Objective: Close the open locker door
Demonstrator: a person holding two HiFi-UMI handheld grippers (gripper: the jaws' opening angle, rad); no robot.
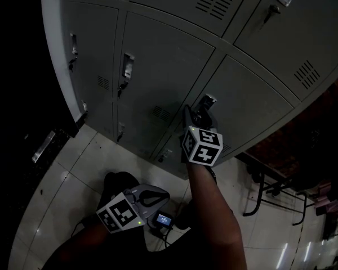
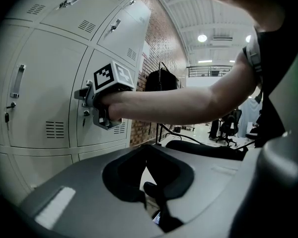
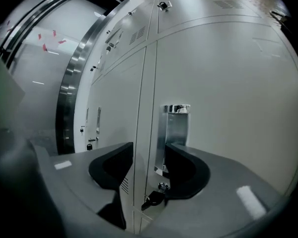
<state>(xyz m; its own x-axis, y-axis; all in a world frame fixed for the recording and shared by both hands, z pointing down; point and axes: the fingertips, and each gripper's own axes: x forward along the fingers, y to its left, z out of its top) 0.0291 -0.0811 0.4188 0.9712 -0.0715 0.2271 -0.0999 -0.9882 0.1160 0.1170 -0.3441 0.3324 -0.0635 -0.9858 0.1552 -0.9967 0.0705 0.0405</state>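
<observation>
A bank of grey lockers [image 1: 174, 49] fills the head view. My right gripper [image 1: 199, 116] is up against one door at its chrome handle recess [image 1: 207, 101]. In the right gripper view the right gripper [image 3: 149, 155] stands open; the seam at the door's edge runs between its black pads, the handle recess [image 3: 176, 128] is just right of the seam, and a key sits in the lock [image 3: 156, 198] below. That door looks flush with its neighbours. My left gripper [image 1: 155, 198] is held low near my body, open with nothing in it [image 2: 150, 168], and it looks at the right gripper [image 2: 93, 110].
Other locker doors with handles and vents [image 1: 127, 66] lie to the left. A brick wall [image 2: 151, 58] adjoins the lockers on the right. Chair or desk legs [image 1: 260, 191] stand on the tiled floor [image 1: 62, 190] at the right. A dark area lies left of the lockers.
</observation>
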